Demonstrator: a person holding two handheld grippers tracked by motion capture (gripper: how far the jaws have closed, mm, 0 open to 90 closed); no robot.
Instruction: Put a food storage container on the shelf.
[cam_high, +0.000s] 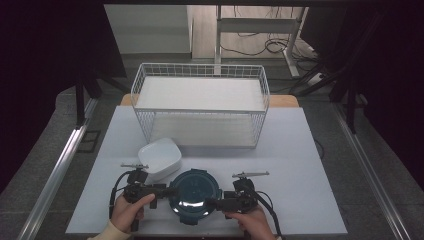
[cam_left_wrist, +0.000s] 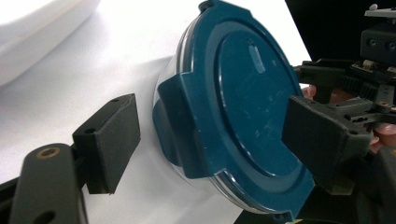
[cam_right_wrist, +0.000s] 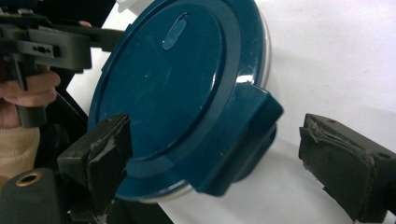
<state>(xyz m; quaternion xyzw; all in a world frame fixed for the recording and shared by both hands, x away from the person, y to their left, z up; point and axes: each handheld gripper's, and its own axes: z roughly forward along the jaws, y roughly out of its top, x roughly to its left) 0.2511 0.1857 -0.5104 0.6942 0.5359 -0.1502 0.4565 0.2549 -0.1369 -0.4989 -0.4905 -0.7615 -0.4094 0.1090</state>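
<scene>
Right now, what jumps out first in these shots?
The round container with a dark blue clip lid at the near edge of the white table: the left gripper and right gripper flank it, each with open jaws straddling a lid clip. Behind it to the left lies a white rounded-square dish, and farther back stands an empty white wire basket.

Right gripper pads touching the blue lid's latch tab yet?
Apart. The right gripper view shows the right gripper open, straddling the latch tab of the blue lid, white table visible before its right pad.
</scene>
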